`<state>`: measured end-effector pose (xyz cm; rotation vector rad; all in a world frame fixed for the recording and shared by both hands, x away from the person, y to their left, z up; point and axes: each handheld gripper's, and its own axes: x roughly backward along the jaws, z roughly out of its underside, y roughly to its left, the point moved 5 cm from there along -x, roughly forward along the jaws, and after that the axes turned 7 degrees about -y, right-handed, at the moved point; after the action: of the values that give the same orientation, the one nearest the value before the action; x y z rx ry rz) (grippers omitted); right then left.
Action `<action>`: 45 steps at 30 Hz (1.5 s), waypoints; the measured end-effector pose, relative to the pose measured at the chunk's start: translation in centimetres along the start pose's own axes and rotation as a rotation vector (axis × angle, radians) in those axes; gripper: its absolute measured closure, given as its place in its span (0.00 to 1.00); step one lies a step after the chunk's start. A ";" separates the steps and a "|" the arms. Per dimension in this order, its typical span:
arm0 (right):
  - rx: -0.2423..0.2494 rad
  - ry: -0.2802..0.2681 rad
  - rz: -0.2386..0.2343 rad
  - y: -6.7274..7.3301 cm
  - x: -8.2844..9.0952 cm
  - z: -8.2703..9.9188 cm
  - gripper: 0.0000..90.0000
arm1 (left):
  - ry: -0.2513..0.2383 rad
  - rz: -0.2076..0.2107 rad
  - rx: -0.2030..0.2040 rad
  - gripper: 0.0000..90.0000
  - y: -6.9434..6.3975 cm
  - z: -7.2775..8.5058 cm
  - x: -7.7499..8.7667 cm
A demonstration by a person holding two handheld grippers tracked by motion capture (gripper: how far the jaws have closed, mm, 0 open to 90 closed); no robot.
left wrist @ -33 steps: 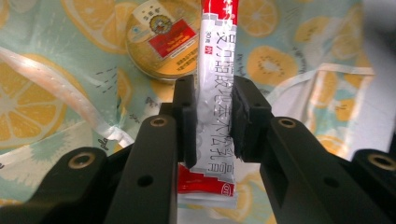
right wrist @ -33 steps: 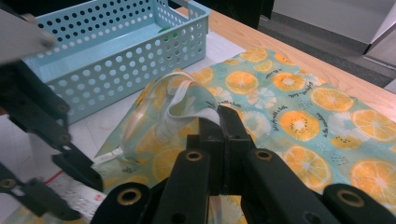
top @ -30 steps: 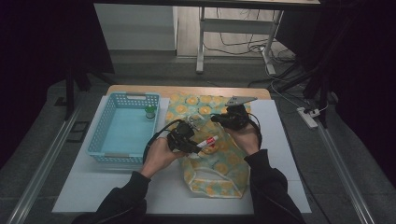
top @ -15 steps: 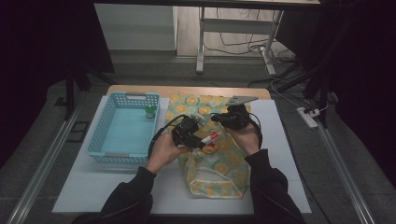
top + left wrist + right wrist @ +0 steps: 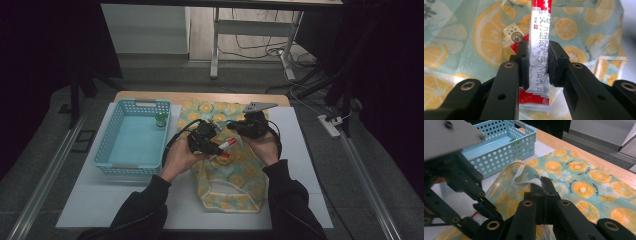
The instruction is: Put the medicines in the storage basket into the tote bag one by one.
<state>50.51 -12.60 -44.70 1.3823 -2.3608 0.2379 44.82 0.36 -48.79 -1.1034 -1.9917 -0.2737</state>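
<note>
with the right hand-held gripper point(image 5: 541, 185) clamped on the lemon-print bag point(image 5: 584, 182)'s rim, the left hand-held gripper point(image 5: 537, 66) gripping the sachet point(image 5: 539, 45) should slide it straight into that mouth.

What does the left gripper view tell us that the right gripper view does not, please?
The left gripper view has the left gripper shut on a red and white sachet, with printed characters legible. The right gripper view has the right gripper pinching the bag's lifted edge, with the blue basket behind. Both share the orange-slice patterned bag.
</note>
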 end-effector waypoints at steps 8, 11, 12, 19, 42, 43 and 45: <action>0.000 -0.003 0.002 0.0 0.0 0.0 1.00 | 0.014 -0.065 -0.022 0.81 0.8 0.1 -1.8; 0.001 -0.001 0.000 0.0 0.0 0.0 1.00 | 0.010 -0.087 -0.020 0.81 1.3 0.2 -2.2; 0.000 -0.001 0.000 0.0 0.0 0.0 1.00 | 0.011 -0.093 -0.022 0.81 1.5 0.2 -2.4; 0.003 0.008 0.000 0.1 -0.3 0.1 1.00 | 0.004 -0.123 -0.017 0.81 2.6 0.3 -3.3; 0.003 0.028 0.000 0.2 -1.0 0.7 1.00 | -0.037 -0.095 0.035 0.64 3.4 0.3 -3.5; 0.004 0.027 0.000 0.3 -1.0 0.7 1.00 | -0.046 -0.086 0.040 0.62 3.3 0.3 -3.3; 0.005 0.027 -0.001 0.3 -1.0 0.6 1.00 | -0.054 -0.062 0.044 0.59 3.1 0.3 -3.0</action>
<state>50.51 -11.89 -45.68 1.3740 -2.3387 0.2614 47.89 0.53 -51.81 -1.0332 -2.0723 -0.2337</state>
